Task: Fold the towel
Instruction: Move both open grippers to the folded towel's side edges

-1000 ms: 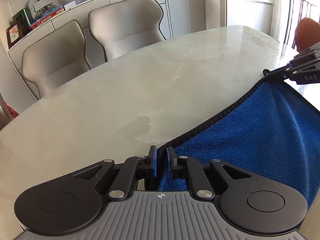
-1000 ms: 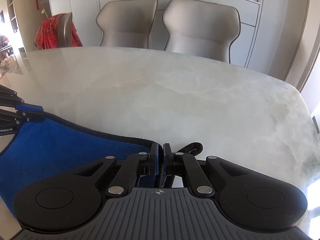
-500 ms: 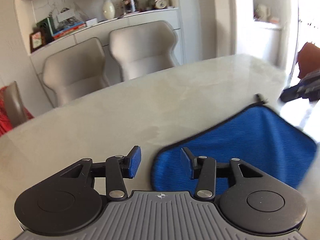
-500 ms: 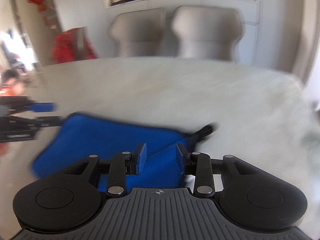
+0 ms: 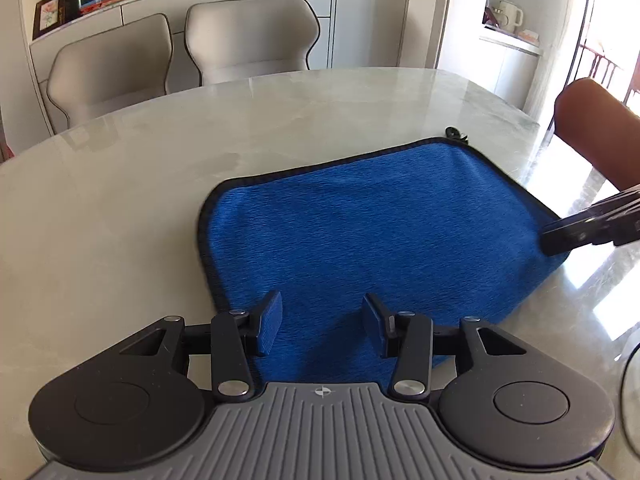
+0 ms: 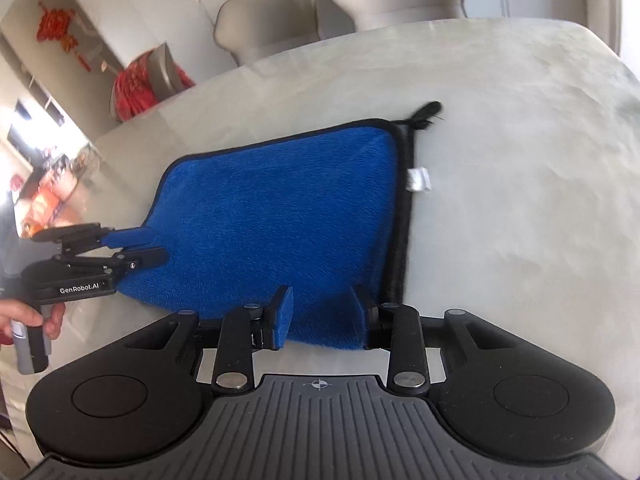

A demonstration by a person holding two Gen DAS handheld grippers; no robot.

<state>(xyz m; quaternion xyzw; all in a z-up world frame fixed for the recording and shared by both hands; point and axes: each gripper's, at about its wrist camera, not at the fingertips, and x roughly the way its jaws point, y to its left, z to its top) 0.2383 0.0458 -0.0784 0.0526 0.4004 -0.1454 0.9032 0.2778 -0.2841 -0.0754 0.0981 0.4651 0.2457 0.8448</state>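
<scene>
A blue towel [image 5: 380, 232] with black trim lies flat and doubled on the marble table [image 5: 160, 200], its black hanging loop [image 5: 454, 133] at the far corner. My left gripper [image 5: 320, 312] hovers over the towel's near edge, jaws opening, pads clear of the cloth. In the right wrist view the towel [image 6: 280, 208] shows a white label [image 6: 418, 180] on its right edge. My right gripper [image 6: 320, 304] is over the near right corner, jaws apart and closing a little, gripping nothing. Each gripper shows in the other's view: right gripper [image 5: 560, 240], left gripper [image 6: 148, 246].
Two beige chairs [image 5: 248, 36] stand behind the table's far side, with a sideboard behind them. A chair draped in red cloth [image 6: 144, 84] stands off the left end. A hand [image 6: 32, 320] holds the left gripper's handle. Bare tabletop surrounds the towel.
Both grippers were shut on the towel's far corners. They have let go, their jaws have parted, and they have drawn back to the near edge. The towel now lies flat.
</scene>
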